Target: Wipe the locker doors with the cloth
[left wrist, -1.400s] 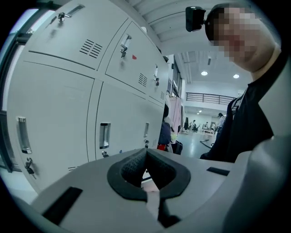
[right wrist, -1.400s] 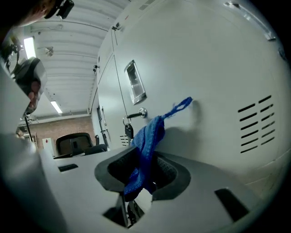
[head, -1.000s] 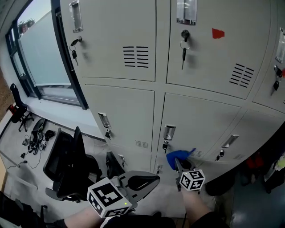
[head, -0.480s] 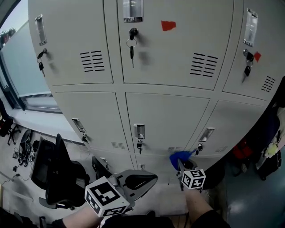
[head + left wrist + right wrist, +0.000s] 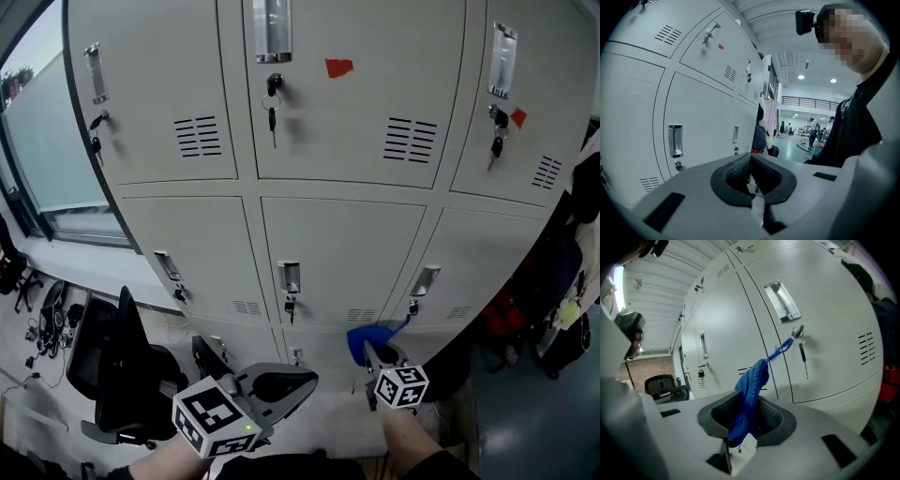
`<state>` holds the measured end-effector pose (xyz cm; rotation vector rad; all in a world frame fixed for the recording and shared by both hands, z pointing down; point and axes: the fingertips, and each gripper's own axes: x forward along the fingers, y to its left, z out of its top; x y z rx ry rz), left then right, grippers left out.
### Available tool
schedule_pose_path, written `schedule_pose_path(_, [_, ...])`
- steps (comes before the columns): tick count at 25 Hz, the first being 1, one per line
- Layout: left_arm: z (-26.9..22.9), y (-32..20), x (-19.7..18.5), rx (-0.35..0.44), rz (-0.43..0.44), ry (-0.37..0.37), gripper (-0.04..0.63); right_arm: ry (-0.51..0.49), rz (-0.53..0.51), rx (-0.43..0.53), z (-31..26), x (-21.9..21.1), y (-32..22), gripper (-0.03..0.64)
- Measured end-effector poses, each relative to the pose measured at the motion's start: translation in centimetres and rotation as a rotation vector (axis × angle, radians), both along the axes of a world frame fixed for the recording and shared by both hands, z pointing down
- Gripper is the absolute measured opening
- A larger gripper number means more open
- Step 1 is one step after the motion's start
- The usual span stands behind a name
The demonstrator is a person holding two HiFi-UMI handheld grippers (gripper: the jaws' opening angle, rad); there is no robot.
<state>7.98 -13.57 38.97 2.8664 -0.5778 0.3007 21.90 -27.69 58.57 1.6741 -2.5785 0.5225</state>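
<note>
Clamped between the fully closed jaws of the right gripper [image 5: 751, 422]: blue cloth [image 5: 752, 380], bunched upright above the pads, with a thin loop trailing toward the upper right of the right gripper view. In the head view, located at lower centre-right of the frame, in front of the bottom rows of the grey locker doors [image 5: 347, 234] and just right of a recessed door handle [image 5: 289, 276]. Contact between cloth and door: cannot be determined.

At lower left-centre of the head view: left gripper [image 5: 751, 171], jaws pressed together, nothing between them.

At top centre: key [image 5: 271, 117] hanging from a lock, red sticker [image 5: 338, 67] to its right. At lower left: black office chair [image 5: 131, 352].
</note>
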Motion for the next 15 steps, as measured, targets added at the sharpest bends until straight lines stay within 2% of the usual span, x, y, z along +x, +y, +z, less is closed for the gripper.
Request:
schedule_pose_path(7, [0.6, 2.8, -4.2, 0.016, 0.028, 0.010, 0.006, -0.036, -0.010, 0.098, -7.0, -5.2, 6.9, 0.092])
schedule_pose_path(15, [0.5, 8.7, -11.0, 0.033, 0.090, 0.048, 0.006, -0.006, -0.047, 0.215, -14.2, -15.4, 15.9, 0.092])
